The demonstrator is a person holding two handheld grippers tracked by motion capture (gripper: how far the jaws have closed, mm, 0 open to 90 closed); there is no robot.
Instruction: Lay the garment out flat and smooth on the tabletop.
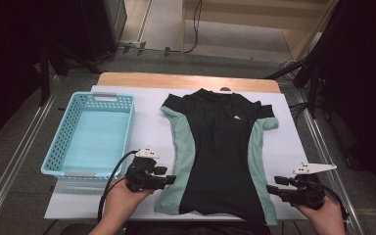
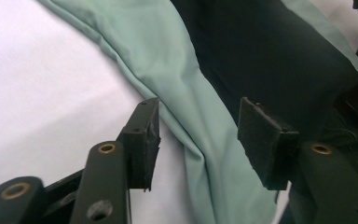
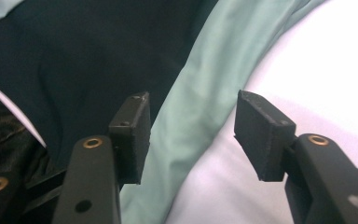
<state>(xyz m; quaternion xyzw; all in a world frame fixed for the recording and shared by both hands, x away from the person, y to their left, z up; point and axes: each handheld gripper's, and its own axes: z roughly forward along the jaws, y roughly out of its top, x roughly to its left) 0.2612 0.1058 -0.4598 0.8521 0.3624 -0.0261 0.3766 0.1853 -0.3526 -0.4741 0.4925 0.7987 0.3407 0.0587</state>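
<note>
— What are the fingers doing?

— The left gripper [image 1: 169,179] has its fingers [image 2: 142,140] parted, nothing pinched. In the left gripper view the mint-green side panel of the shirt [image 2: 186,93] runs up between the pads, but neither pad presses on it. The right gripper [image 1: 273,189] is the same: fingers [image 3: 263,135] spread, with the green hem edge lying in the gap between them and the white sheet showing under the outer pad.

— So nothing is held?

— No, both sets stand open with the cloth loose under them.

— Where is the shirt?

— The shirt [image 1: 215,152] lies flat on the white sheet [image 1: 147,122] that covers the bench [image 1: 127,78], collar toward the far edge, hem toward the person. It is black down the middle with green side panels and short sleeves. The left gripper sits just beside its lower left corner, the right gripper just beside its lower right corner.

— Anything else around?

— A light blue plastic basket [image 1: 63,147] stands on the left of the sheet, apart from the shirt.
</note>
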